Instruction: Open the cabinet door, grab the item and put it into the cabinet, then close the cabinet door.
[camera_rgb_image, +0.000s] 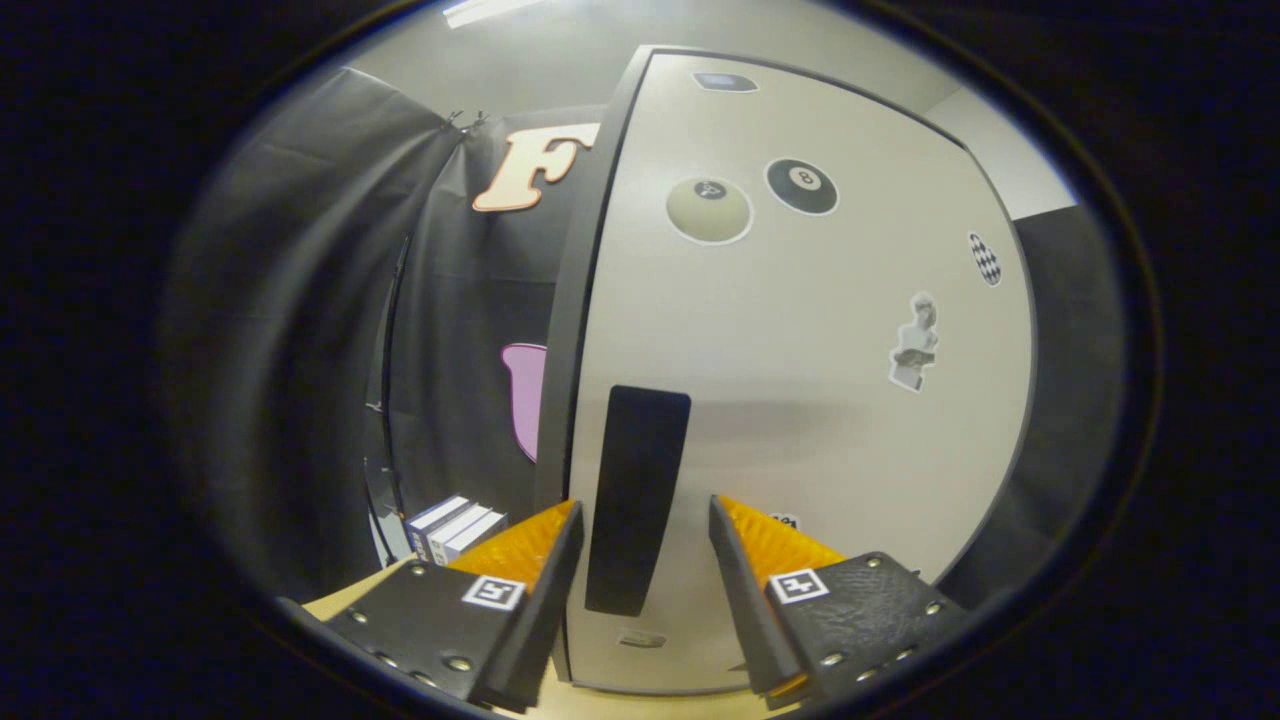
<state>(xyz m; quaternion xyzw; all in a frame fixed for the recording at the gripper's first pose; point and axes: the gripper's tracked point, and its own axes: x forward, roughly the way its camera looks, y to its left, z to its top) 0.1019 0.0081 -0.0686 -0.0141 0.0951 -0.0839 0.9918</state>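
Between the spread gripper (645, 515) fingers stands the cabinet door's handle (636, 498).

Claw (645, 520) fingers carry square markers and screws.

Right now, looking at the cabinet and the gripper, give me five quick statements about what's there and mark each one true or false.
1. The cabinet door is shut. True.
2. The gripper is clamped on the door's dark handle. False: its fingers are spread open, with the handle seen between them and neither finger pressing on it.
3. Two billiard-ball stickers sit on the upper part of the door. True.
4. A box already sits inside the cabinet. False: the box stands outside, to the left of the cabinet, beyond the left finger.
5. The door front is bare apart from the handle. False: it carries several stickers, including a bust figure.
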